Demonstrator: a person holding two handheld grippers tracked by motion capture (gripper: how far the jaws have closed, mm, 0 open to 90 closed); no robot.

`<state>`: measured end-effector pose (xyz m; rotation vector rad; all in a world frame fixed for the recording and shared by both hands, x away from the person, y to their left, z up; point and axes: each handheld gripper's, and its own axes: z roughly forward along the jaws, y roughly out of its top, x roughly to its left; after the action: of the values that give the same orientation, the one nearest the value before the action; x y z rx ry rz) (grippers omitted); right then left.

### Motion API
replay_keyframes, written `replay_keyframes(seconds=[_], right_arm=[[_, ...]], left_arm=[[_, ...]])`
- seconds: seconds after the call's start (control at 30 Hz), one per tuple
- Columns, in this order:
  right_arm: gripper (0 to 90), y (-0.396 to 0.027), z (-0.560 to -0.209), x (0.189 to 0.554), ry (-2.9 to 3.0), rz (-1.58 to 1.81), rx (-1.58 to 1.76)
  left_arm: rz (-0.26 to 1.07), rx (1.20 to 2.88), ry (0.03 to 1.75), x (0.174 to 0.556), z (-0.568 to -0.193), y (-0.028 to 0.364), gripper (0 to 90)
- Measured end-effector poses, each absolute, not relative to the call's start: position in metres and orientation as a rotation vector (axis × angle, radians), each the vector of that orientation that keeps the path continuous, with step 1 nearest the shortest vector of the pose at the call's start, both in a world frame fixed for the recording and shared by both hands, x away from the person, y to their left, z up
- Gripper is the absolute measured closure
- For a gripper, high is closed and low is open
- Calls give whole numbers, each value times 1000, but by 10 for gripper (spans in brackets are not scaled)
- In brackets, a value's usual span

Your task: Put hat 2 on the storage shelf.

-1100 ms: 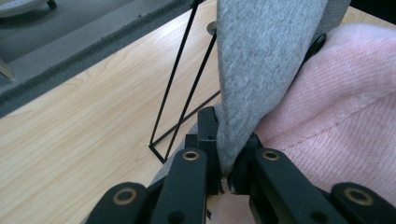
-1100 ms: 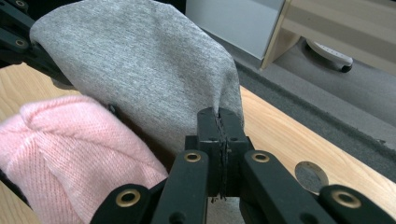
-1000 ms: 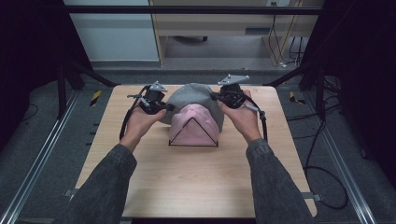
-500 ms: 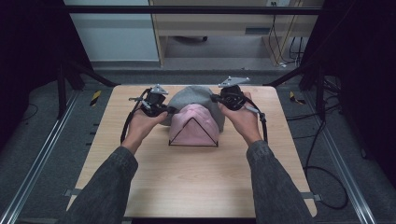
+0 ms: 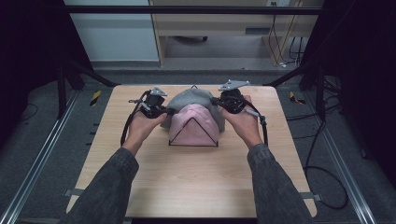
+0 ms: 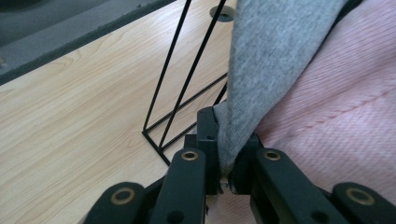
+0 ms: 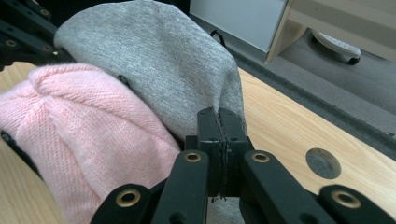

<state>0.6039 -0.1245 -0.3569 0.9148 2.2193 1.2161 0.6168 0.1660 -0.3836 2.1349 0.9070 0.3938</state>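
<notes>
While both of my grippers pinch the lower hem of a grey knit hat, one at each side, the hat sits draped over the far part of a black wire stand near the far middle of the wooden table. My left gripper has its jaws shut on the hat's left edge; in the left gripper view the grey cloth is squeezed flat between them, just beside the stand's thin rods. My right gripper is likewise clamped on the right edge, with the fabric bunched into its closed jaws. A pink knit hat already covers the near part of the stand, and the grey one lies against it from behind. I judge the grey hat to be mostly on the stand. What seems left is to pull its hem fully down and then let go with both grippers; whether the hem has reached the base I cannot tell.
</notes>
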Motion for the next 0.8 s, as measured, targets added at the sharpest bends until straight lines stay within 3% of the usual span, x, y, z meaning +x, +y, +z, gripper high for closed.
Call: replay_keyframes(seconds=[0.8], right_arm=[[900, -121, -382, 602, 2269, 1189, 953]], left_arm=[[365, 2136, 952, 621, -405, 170, 842]])
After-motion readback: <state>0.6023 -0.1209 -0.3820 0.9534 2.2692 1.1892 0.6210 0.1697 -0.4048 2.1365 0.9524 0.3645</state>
